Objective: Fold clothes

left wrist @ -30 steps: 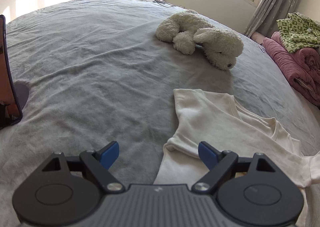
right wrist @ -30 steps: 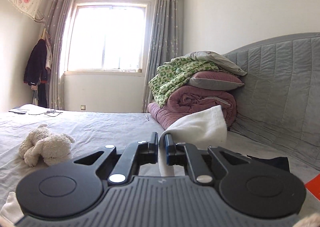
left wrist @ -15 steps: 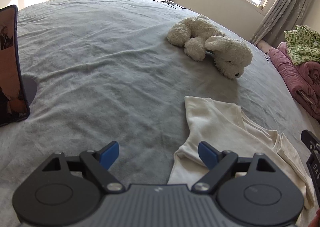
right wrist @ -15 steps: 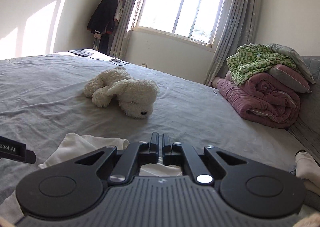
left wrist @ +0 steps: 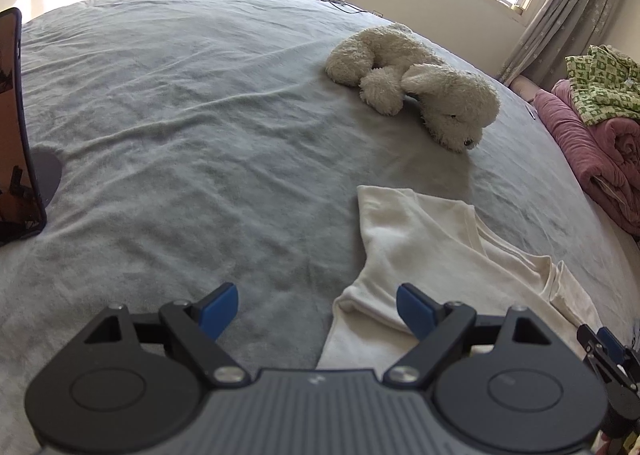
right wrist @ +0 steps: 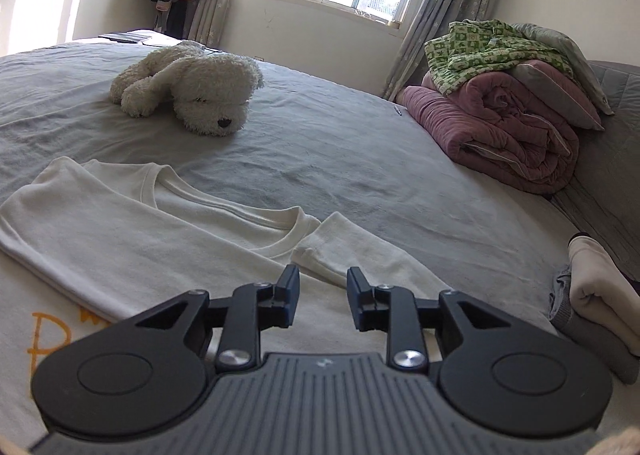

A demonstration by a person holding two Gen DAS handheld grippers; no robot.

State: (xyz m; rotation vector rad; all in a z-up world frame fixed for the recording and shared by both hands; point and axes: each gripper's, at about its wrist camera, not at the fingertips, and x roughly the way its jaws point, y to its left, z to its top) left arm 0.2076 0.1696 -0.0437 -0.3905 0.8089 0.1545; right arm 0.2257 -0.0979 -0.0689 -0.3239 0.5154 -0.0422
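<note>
A big bed [right wrist: 340, 159] with a grey cover. On it lie a white shirt [right wrist: 132, 231], a fluffy white toy dog [right wrist: 192, 83], a pile of pink and green blankets [right wrist: 508, 95], and some folded clothes [right wrist: 600, 295] at the right.

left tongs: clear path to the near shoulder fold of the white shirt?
Probably yes. The left tongs are open just above the white shirt, nothing between; the plush dog lies well beyond.

shirt [right wrist: 132, 239]: cream, long-sleeved, round neck, orange print | state: lying flat, both sleeves folded across the body | pose: neck toward the window end | place: on the grey bed [right wrist: 340, 159], short of its middle
</note>
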